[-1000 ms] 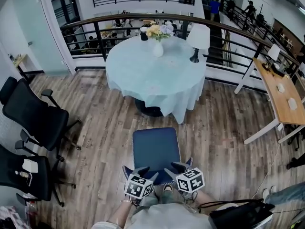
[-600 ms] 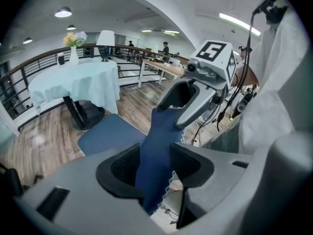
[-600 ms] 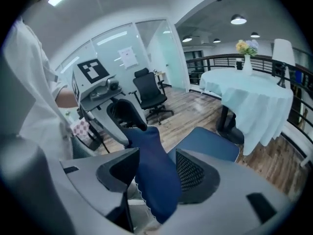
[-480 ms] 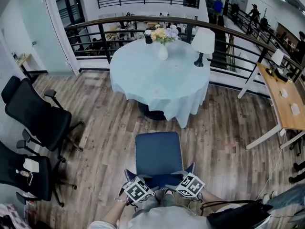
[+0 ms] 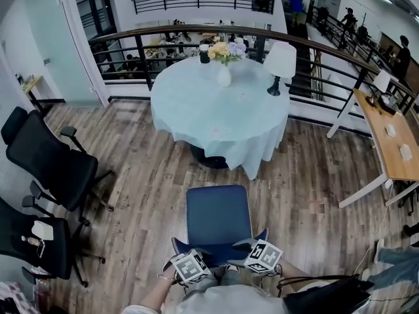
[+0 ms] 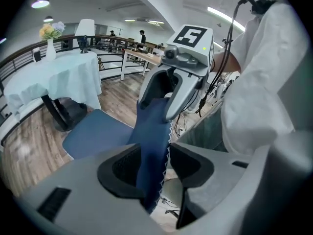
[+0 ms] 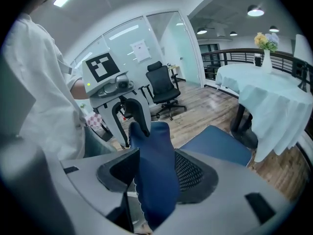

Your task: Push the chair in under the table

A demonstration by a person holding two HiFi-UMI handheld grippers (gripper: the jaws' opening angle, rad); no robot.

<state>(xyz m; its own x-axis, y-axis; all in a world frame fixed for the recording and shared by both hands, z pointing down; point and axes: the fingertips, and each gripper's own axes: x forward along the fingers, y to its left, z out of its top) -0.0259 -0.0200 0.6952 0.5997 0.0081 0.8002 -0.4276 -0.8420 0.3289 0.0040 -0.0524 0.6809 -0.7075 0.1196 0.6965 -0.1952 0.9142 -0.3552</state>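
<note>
**A:** How many claws, and what have they got?

**B:** Two. The left claw (image 6: 156,166) stands partly open astride the top of the back (image 6: 151,131). The back lies against one pad, and there is a gap at the other. The right claw (image 7: 157,175) has just been opening. Its jaws stand wide, and the same back fills the space between them.

**A:** And the chair?

**B:** One blue chair (image 5: 217,218), just in front of the person. Its seat faces the bench (image 5: 196,120), and it is well apart from it.

**A:** What lies between them?

**B:** Wooden floor (image 5: 157,175). The pale cloth (image 5: 258,152) hangs low on the chair's side. One dark foot (image 5: 208,156) stands under the middle of the bench.

**A:** What's on the bench?

**B:** Three things, all at the far edge: one vase (image 5: 224,76) of flowers, one lamp (image 5: 280,64) and one dark cup (image 5: 205,54).

**A:** Anything else around?

**B:** Two black office chairs (image 5: 55,165) stand to the left, clear of the path. One wooden bench (image 5: 393,142) is at the right. A curved railing (image 5: 196,34) runs behind the round bench.
</note>
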